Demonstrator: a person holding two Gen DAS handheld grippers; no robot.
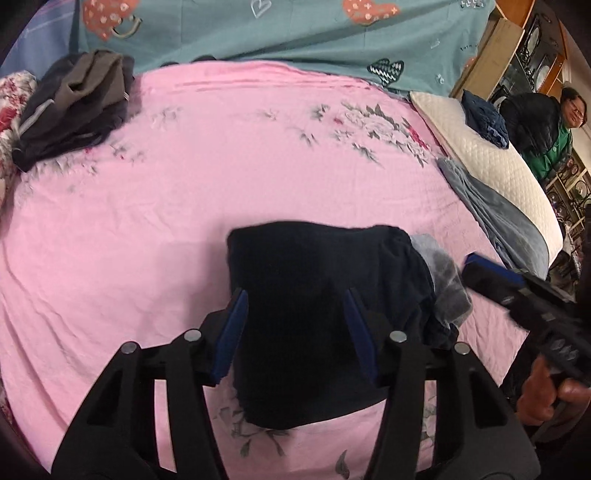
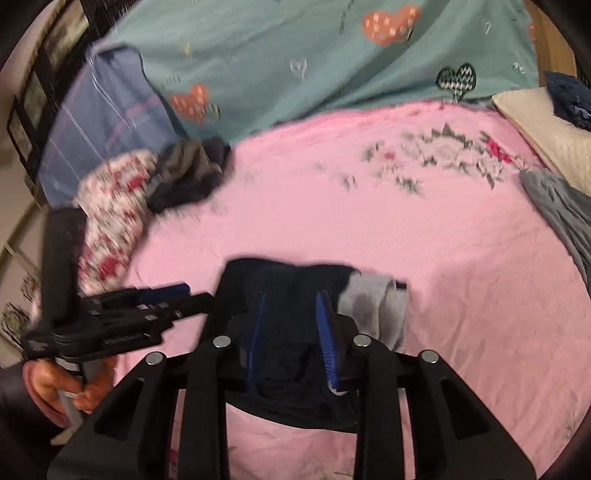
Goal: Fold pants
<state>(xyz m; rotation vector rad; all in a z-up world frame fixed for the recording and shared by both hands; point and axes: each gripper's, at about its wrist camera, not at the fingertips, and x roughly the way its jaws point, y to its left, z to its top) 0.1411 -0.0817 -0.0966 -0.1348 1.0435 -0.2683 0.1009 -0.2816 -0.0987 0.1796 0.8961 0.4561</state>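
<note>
With the left gripper (image 1: 293, 334) part-open and the right gripper (image 2: 291, 339) narrower, both over the folded dark navy pants (image 1: 325, 295) on the pink floral bedsheet (image 1: 258, 166) and neither visibly pinching, a low pass could snag the top layer and undo the fold.

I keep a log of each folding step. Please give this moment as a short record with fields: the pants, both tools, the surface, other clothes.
pants: dark pants, folded into a compact bundle, grey lining showing at one end
surface: pink flowered sheet
left tool: jaws apart, over the bundle; contact unclear
right tool: jaws narrowly apart above the bundle; grip not clear, picture blurred
other clothes: dark pile at far left edge of the sheet
background: teal heart-print cover
</note>
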